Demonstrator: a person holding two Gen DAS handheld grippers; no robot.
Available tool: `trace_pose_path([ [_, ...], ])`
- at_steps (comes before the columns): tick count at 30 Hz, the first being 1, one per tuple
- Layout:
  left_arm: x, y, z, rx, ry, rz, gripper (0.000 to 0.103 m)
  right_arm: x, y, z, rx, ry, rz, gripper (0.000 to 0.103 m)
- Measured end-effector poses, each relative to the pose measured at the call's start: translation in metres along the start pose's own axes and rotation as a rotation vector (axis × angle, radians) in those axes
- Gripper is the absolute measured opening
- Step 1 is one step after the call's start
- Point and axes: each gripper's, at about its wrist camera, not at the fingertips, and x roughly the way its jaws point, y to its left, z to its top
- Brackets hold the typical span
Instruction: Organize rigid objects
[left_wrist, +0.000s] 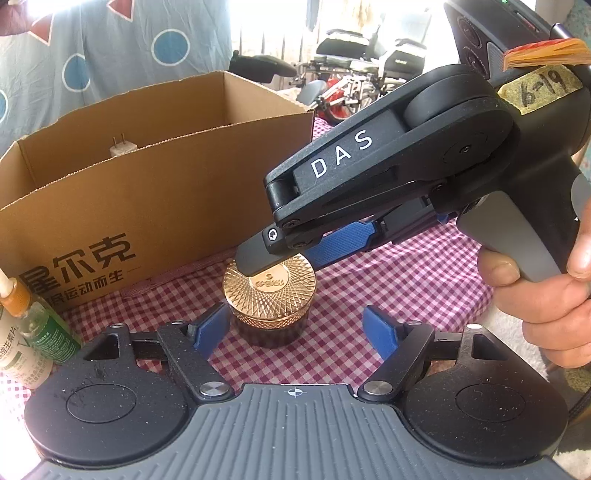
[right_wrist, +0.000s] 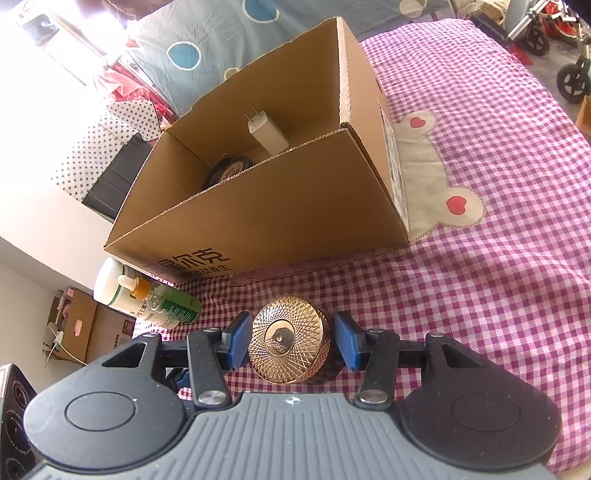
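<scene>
A small jar with a faceted gold lid (right_wrist: 289, 346) stands upright on the pink-and-white checked bedspread (right_wrist: 498, 258), just in front of an open cardboard box (right_wrist: 258, 206). The right hand-held gripper (right_wrist: 289, 345) straddles the jar, its blue pads (right_wrist: 345, 341) set at either side of the lid; narrow gaps seem to remain, so I cannot tell whether it is clenched on the jar or only bracketing it. In the left wrist view, one grey fingertip of that gripper lies over the lid's far edge. The left hand-held gripper (left_wrist: 295, 328) is released, its pads (left_wrist: 376, 330) well clear of the jar (left_wrist: 269, 291), which sits ahead between them. Inside the box, a white plug adapter (right_wrist: 264, 133) leans upright and a dark round object (right_wrist: 229, 171) lies below it. White and green bottles (right_wrist: 147, 295) stand beside the box's near left corner.
</scene>
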Motion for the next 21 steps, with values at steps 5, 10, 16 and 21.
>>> trace_pose_path([
  [5, 0.016, 0.000, 0.000, 0.033, 0.025, 0.036, 0.077, -0.001, 0.001, -0.002, -0.003, 0.000, -0.005, 0.052],
  [10, 0.032, 0.002, 0.001, 0.033, 0.047, 0.057, 0.068, 0.003, -0.002, -0.003, 0.014, 0.010, 0.000, 0.051],
  [16, 0.033, 0.005, 0.004, 0.014, 0.036, 0.061, 0.056, 0.005, -0.005, -0.003, 0.018, 0.011, 0.006, 0.048],
  [21, 0.034, 0.006, 0.007, 0.006, 0.046, 0.063, 0.056, 0.006, -0.006, -0.004, 0.024, 0.018, 0.009, 0.048],
])
